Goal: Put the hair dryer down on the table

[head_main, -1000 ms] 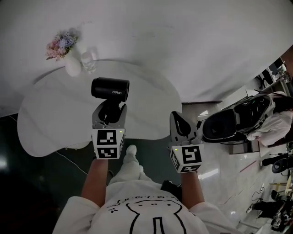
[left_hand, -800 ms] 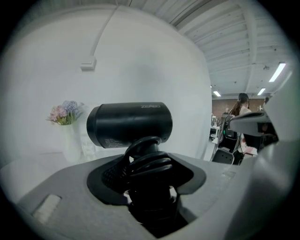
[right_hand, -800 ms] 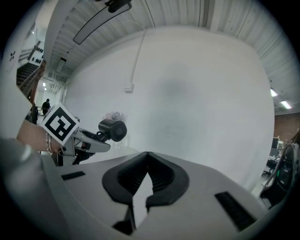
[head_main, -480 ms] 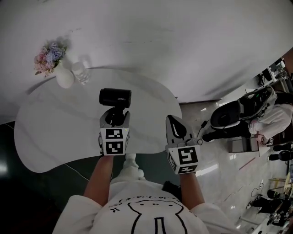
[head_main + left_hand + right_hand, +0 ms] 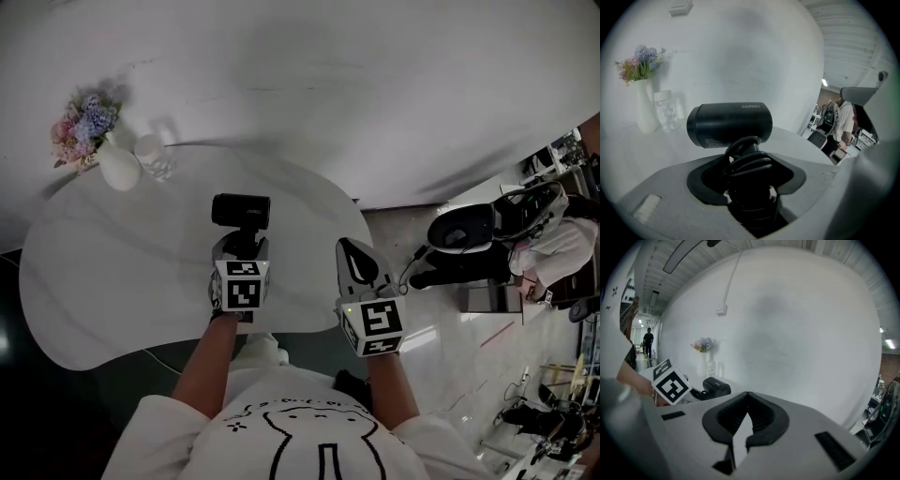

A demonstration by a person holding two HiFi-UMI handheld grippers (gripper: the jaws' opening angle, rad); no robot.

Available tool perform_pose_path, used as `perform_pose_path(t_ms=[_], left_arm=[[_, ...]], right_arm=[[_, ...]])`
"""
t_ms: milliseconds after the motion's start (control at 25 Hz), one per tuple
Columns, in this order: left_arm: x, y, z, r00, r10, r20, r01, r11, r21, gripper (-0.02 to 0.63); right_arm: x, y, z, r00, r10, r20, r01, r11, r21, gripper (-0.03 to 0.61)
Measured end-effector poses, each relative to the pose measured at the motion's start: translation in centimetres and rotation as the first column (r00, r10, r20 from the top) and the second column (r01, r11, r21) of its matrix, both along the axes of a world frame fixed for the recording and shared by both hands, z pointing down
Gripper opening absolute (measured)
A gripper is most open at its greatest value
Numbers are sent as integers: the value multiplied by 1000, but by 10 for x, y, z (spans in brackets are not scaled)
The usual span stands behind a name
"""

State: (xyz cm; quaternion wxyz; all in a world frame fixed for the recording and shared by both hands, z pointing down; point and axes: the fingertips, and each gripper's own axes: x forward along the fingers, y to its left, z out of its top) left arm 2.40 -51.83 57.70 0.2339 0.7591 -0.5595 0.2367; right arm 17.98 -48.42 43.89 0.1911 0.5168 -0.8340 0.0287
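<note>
Grips the hair dryer (image 5: 241, 210) by its handle in the left gripper (image 5: 241, 246), jaws partway apart and pressed on it, barrel just ahead, over the table (image 5: 112, 281). Holds the right gripper (image 5: 356, 255) closed, empty, by the table's rounded right edge. Shows bare tabletop left of the left gripper; vase (image 5: 117, 171) and glass (image 5: 155, 159) well ahead-left.

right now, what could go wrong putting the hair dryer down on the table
The cord is coiled round the handle between the jaws of the left gripper, so it may snag on release.
The hair dryer has its round barrel above the grip; set on the table, it could tip and roll toward the edge.
</note>
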Motion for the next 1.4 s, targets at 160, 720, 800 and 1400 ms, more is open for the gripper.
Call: perform_pose_path(t_ms=[160, 720, 800, 1400], left_arm=[[1, -8, 20, 999, -42, -17, 40, 995, -87, 247], [5, -19, 58, 992, -126, 4, 123, 966, -228, 247], [5, -21, 59, 992, -129, 13, 129, 965, -228, 247], [8, -23, 68, 987, -125, 105, 146, 962, -232, 247]], right_arm=[[2, -12, 5, 1000, 5, -13, -5, 1000, -16, 0], [8, -28, 22, 999, 29, -28, -31, 998, -56, 0], [9, -29, 24, 999, 34, -30, -36, 998, -59, 0], [11, -26, 25, 999, 24, -22, -26, 997, -66, 0]])
